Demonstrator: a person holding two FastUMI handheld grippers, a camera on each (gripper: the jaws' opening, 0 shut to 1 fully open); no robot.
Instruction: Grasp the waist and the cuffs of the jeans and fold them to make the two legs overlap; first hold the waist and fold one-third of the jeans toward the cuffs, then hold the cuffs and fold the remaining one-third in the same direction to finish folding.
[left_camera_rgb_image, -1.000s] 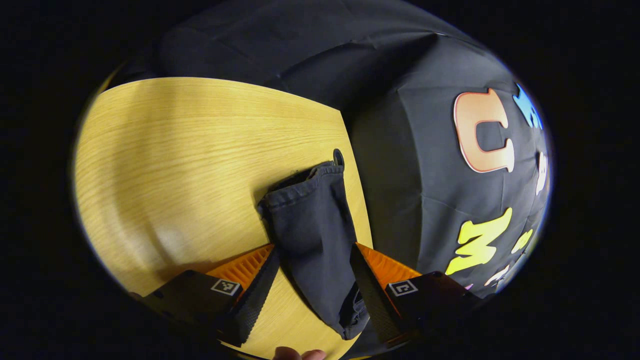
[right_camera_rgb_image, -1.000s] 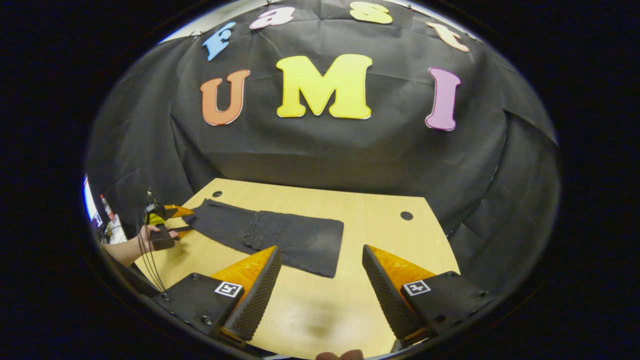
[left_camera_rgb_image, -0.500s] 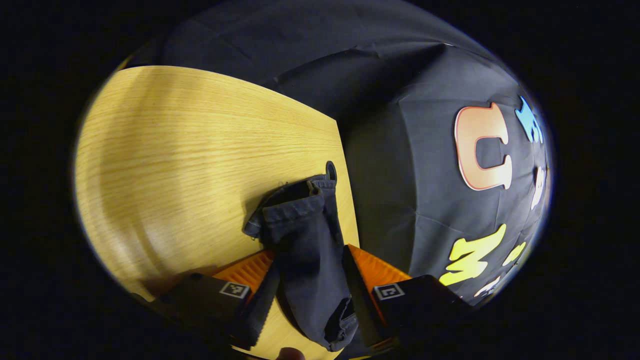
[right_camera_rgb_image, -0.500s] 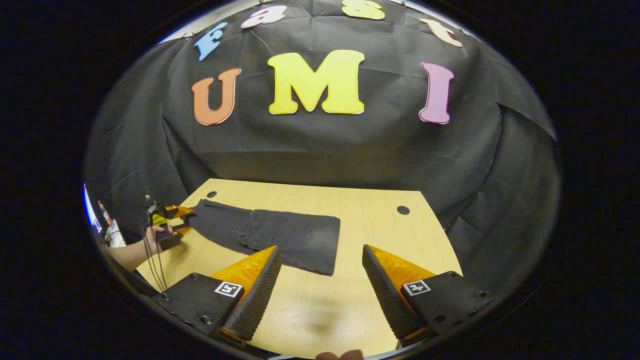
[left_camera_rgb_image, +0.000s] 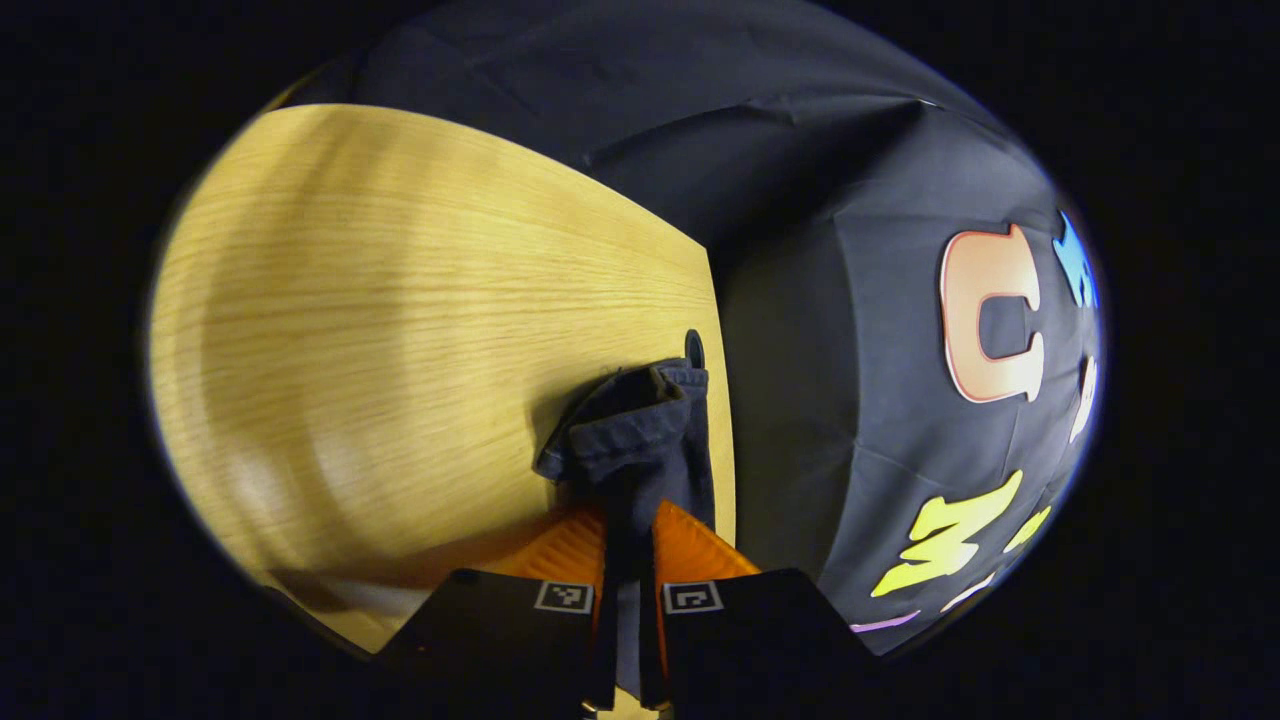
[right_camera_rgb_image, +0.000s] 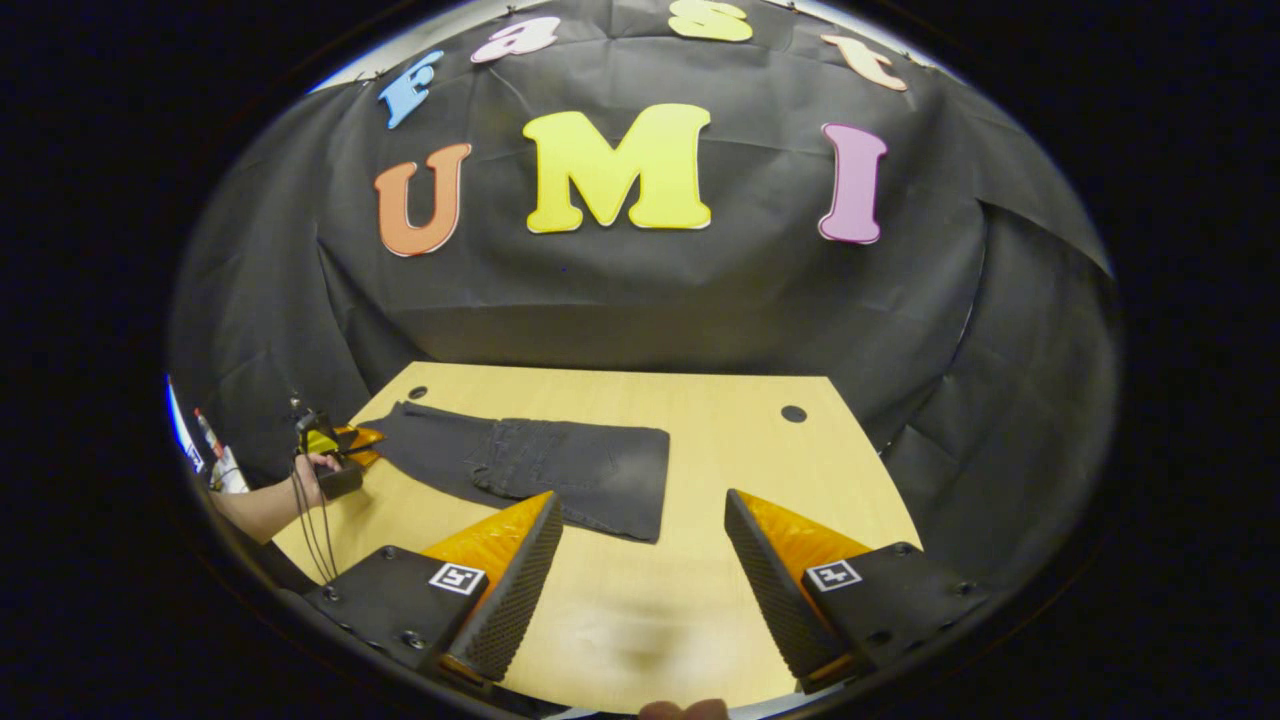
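Observation:
Dark jeans lie on the wooden table, partly folded, with a doubled block toward the middle and a narrower end reaching left. In the left gripper view that narrow cuff end bunches up just ahead of my left gripper, whose fingers are shut on the cloth. The right gripper view shows the same left gripper, held by a hand, at the jeans' left end. My right gripper hovers open over the near table, short of the jeans, with nothing between its fingers.
Two round cable holes sit near the table's far edge, one right beside the cuffs. The table's far edge meets the black cloth wall. Bare wood spreads left of the cuffs in the left gripper view.
My left gripper has gone from open around the cuff end to shut on it, bunching the cloth. The right gripper has barely moved.

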